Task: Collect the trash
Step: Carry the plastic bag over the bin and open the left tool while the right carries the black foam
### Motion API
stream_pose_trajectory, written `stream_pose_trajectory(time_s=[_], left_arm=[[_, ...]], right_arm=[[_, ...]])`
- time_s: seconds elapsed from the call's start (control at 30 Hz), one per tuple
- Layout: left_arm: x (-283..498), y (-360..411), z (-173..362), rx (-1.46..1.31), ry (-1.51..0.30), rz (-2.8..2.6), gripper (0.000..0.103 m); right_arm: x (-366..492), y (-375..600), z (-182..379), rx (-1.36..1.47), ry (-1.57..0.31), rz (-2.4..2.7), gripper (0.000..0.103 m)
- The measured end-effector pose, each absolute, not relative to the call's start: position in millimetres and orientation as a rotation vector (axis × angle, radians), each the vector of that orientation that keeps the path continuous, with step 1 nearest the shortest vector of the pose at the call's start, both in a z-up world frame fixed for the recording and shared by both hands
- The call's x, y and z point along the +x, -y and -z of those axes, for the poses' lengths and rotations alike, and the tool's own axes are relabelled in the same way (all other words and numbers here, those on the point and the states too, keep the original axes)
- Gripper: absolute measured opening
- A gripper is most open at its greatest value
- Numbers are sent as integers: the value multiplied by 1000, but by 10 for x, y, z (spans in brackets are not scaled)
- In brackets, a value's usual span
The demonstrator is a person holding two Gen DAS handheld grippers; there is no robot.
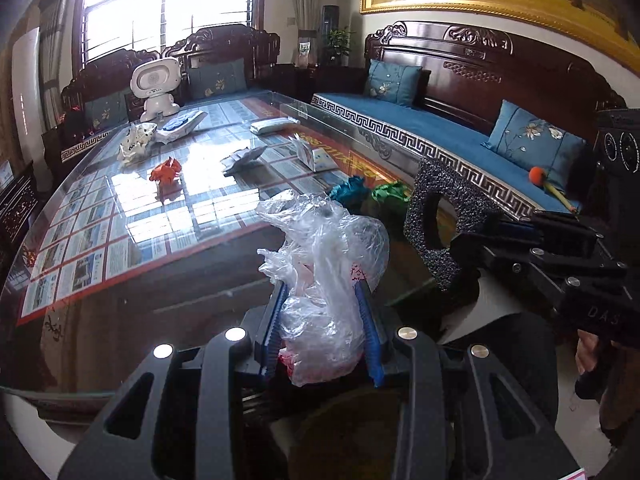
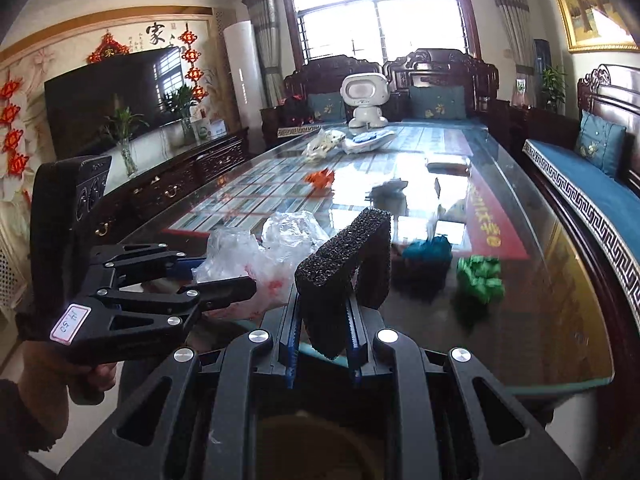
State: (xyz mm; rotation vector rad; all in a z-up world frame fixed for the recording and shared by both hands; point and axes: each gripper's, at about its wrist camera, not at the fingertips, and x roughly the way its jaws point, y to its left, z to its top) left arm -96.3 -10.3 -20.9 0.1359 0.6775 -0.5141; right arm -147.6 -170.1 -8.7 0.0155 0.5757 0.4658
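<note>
My left gripper [image 1: 320,285] is shut on a crumpled clear plastic bag [image 1: 326,240], which bulges up between its blue pads. My right gripper [image 2: 324,306] is shut on a black foam piece [image 2: 340,264] with a hole through it, held upright. Each gripper shows in the other's view: the right one [image 1: 476,242] with the foam piece [image 1: 440,180], the left one [image 2: 224,276] with the bag [image 2: 256,256]. Both hang over the near end of the glass table [image 1: 120,300]. On it lie a teal crumple [image 2: 426,250], a green crumple [image 2: 480,274] and an orange paper [image 1: 166,172].
Farther along the table lie a white folded paper [image 1: 242,158], a patterned wrapper [image 1: 136,142], a tissue pack [image 1: 274,125] and a white robot toy [image 1: 156,84]. A blue-cushioned wooden sofa [image 1: 440,128] runs along the right. A TV cabinet [image 2: 172,184] stands left.
</note>
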Motion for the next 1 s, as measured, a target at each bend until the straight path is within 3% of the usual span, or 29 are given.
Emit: stream_pose_trajectory(time_s=[0.4,0.6,0.87,0.93,1.0], left_arm=[[-1713,12,1071,122,-895,553,35],[-1877,80,1680,123,-1071,586,35],[-1894,185,2097,119,-1175,622,35],[-1876,227,2202,117,-1213,646,39],[-1849,266,2318,118,-1251,653,52]], right_arm=[[-2252,1532,850,9,-774,-521,19],[-2413,1549,1284,48,-893,-528,19],[-2417,1602,1528,75,-952,-501,19],[-2417,1626,1552,81,-963,-495,19],[-2404,1610,1599,86,-976,-490,19]])
